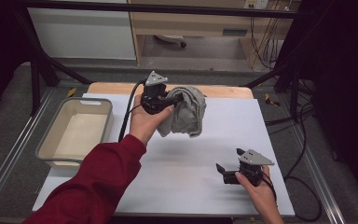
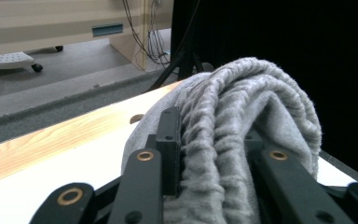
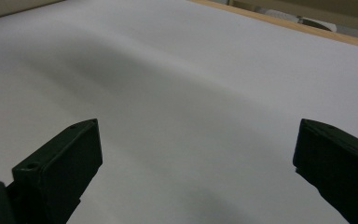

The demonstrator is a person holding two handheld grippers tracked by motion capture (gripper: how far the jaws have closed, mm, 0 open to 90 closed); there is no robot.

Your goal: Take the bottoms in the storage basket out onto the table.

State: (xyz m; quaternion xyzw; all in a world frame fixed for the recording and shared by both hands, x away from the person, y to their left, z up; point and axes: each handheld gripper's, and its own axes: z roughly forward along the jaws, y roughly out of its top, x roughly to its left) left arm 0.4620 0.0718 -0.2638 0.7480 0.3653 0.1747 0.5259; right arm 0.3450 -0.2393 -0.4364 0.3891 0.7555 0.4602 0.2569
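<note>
Beige and rectangular, a plastic tub (image 1: 74, 132) is sitting at the table's left edge, partly on the white sheet (image 1: 205, 154) covering the wooden table (image 1: 116, 88). Just right of it, the left gripper (image 1: 161, 103) — carried by a hand in a dark red sleeve (image 1: 100, 182) — is clamping a bunched grey knitted cloth (image 1: 186, 112) between its jaws; the cloth is hanging above the sheet near the table's far edge. Farther right and nearer the person, the right gripper (image 1: 223, 171) is resting low over the sheet, jaws spread wide — nothing between them.
</note>
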